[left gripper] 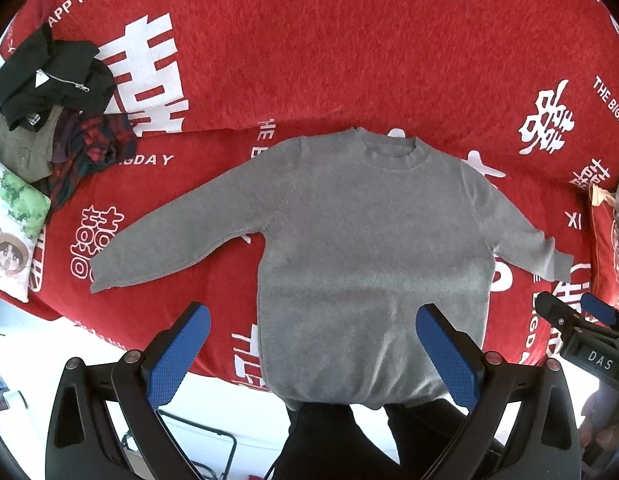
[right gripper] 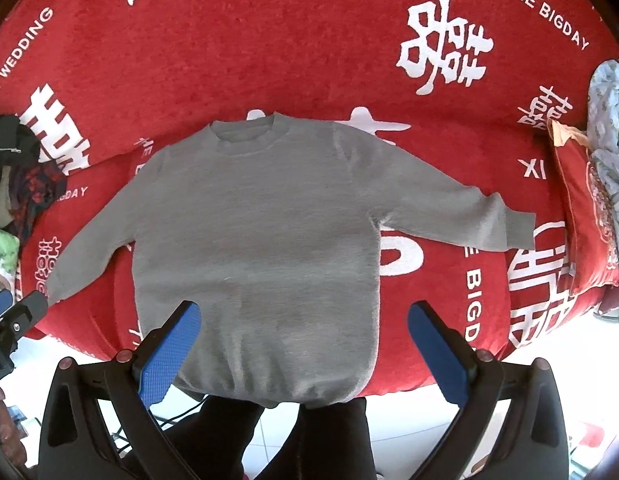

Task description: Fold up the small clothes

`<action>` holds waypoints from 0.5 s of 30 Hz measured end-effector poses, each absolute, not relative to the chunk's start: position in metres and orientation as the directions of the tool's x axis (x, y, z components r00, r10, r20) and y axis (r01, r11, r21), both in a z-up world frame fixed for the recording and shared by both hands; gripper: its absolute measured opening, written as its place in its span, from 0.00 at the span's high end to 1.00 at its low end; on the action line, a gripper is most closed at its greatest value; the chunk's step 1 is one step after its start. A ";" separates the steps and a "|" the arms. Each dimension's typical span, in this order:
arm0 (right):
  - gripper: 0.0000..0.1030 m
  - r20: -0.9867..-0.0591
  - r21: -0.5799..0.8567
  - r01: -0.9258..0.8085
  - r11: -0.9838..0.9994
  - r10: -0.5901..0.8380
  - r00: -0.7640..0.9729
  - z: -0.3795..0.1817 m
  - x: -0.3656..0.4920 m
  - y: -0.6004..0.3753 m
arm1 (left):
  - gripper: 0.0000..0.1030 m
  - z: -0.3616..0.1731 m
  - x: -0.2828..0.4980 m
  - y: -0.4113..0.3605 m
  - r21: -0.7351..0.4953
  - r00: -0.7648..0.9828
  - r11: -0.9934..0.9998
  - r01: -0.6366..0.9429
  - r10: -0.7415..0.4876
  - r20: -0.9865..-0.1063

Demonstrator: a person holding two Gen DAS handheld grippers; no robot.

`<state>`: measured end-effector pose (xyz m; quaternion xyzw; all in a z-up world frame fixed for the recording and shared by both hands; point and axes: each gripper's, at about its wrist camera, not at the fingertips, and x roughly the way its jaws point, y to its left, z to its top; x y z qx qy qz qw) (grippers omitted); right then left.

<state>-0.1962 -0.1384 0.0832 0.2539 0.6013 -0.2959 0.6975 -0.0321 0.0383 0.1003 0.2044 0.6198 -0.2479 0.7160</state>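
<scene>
Red plush blanket point(left gripper: 349, 60) printed with white characters and the words "THE BIGDAY" covers the whole surface, which looks like a bed or sofa; which of the two cannot be told. On it, roughly in the middle, lies a grey knit sweater point(left gripper: 373, 248) spread flat, front up, neck pointing away from the person and both sleeves stretched out to the sides. Its hem reaches the near edge of the blanket and hangs slightly over it, just above the person's dark trouser legs point(left gripper: 341, 440).

Far to the left of the sweater, well apart from its sleeve cuff, sits a heap of other clothes: a black zipped garment point(left gripper: 53, 76) on top, a red and dark plaid piece point(left gripper: 93, 144) beside it, and something olive underneath. A cushion with a green cartoon print point(left gripper: 13, 224) lies just below that heap. To the right of the sweater, past the other cuff, stands a red embroidered cushion point(right gripper: 585, 216) with pale patterned fabric point(right gripper: 609, 128) behind it.

The left gripper point(left gripper: 313, 356) hovers over the sweater's hem, its blue-padded fingers spread wide and holding nothing. The right gripper point(right gripper: 305, 352) hangs over the same hem, likewise spread wide and empty.
</scene>
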 end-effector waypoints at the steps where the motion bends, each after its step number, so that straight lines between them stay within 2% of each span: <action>1: 0.00 -0.989 -0.004 0.720 0.694 -0.110 0.100 0.083 -0.196 -0.138 | 0.00 0.100 -0.032 0.038 -0.015 0.108 0.793 0.609 -0.102 -0.989; 15: 0.00 -0.989 -0.039 0.728 0.685 -0.130 0.069 0.081 -0.198 -0.143 | 0.00 0.086 -0.031 0.043 -0.024 0.088 0.796 0.605 -0.097 -0.991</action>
